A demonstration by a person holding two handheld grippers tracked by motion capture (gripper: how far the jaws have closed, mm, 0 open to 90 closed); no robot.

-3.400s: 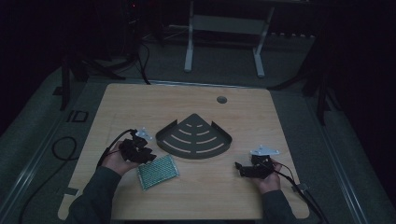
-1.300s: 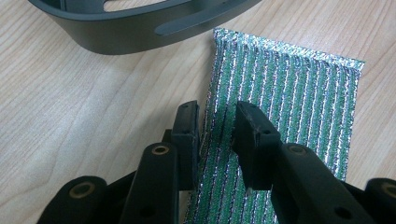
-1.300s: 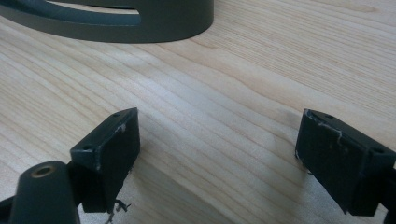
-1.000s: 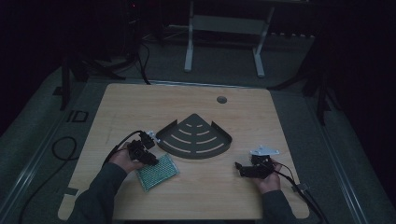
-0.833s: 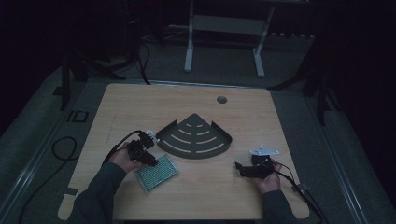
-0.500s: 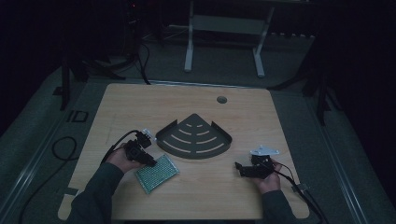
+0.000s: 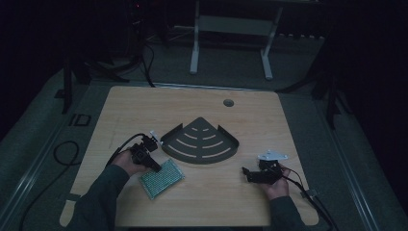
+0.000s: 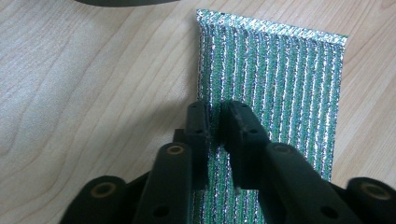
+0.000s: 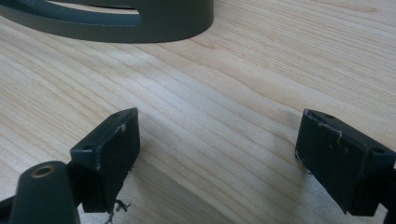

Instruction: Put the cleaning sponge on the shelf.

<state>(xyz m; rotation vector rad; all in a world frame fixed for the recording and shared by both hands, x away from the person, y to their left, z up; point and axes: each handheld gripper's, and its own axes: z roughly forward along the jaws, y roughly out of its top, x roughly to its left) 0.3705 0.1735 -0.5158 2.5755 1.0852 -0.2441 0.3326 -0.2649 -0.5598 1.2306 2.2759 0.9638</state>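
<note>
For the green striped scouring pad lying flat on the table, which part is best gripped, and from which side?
Probably an edge, not the middle: the green striped scouring pad lies flat and thin on the table, so only its rim offers purchase. Come in low from the person's side, one jaw above and one below, as the left tool sits pinched at its near edge.

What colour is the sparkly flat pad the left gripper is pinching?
The flat sparkly pad has green and silver stripes, seen best in the left gripper view, pinched by the left gripper.
</note>
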